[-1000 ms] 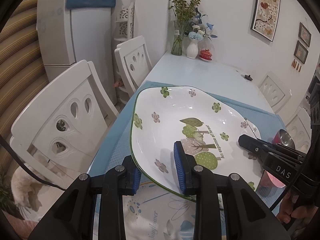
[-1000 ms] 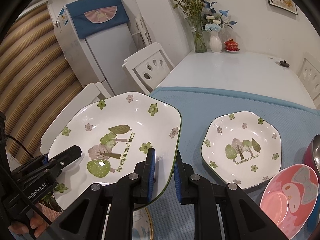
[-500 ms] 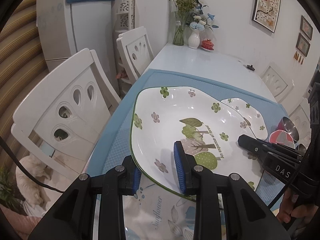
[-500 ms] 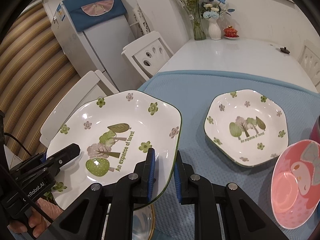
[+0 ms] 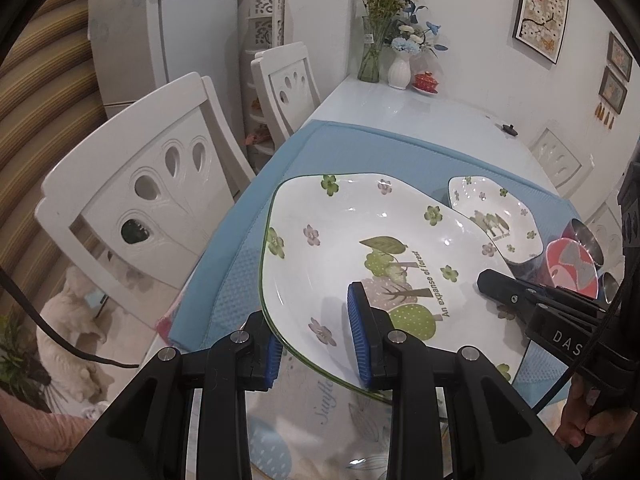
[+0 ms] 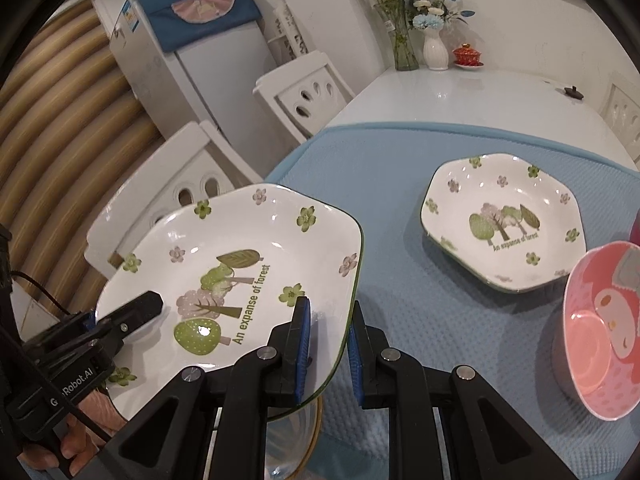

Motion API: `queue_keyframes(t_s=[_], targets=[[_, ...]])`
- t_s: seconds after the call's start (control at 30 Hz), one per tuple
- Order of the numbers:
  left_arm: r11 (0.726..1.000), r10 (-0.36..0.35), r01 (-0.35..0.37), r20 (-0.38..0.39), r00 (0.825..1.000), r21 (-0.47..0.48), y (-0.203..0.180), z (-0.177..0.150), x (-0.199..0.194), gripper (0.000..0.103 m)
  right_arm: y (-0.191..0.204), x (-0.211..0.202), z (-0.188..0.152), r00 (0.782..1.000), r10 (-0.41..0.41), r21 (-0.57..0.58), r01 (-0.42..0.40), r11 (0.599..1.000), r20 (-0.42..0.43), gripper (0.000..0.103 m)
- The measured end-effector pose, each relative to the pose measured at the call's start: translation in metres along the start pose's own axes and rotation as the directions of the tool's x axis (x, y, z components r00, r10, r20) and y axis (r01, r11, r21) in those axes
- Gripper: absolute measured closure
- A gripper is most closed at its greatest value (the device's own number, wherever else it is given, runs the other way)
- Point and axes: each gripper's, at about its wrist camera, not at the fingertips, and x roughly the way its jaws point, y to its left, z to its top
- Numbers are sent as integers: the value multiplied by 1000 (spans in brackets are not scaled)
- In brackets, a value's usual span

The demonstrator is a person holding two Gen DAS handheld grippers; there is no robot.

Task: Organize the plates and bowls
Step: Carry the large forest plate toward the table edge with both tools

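- The large forest plate is in the air over the near edge of the blue mat, tilted a little, carried by both grippers at once.
- The left gripper is clenched on the plate's near-left rim, one blue pad inside the dish and one beneath it.
- The right gripper is clamped tight on the opposite rim, pads pinching the green edge.
- Directly below the carried plate lies another patterned plate with a gold rim at the mat's near edge; this looks like the stack it is meant for.
- Not yet sorted: the small forest plate sits alone mid-mat, and the pink bowl stands near the mat's right edge beside some steel cups.
- Judging by this, the organizing is at an early-to-middle stage, with one plate about to be stacked and the rest untouched.
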Motion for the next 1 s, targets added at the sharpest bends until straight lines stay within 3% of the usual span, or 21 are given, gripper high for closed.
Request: queue_keyframes(t_s=[0.53, 1.0], targets=[[998, 9, -8, 4, 1000, -56, 11, -25, -12, 76, 10, -2, -17, 999, 28, -52, -29, 998, -30, 86], [999, 11, -12, -24, 1000, -51, 16, -37, -14, 74, 13, -1, -26, 998, 39, -78, -43, 996, -47, 86]])
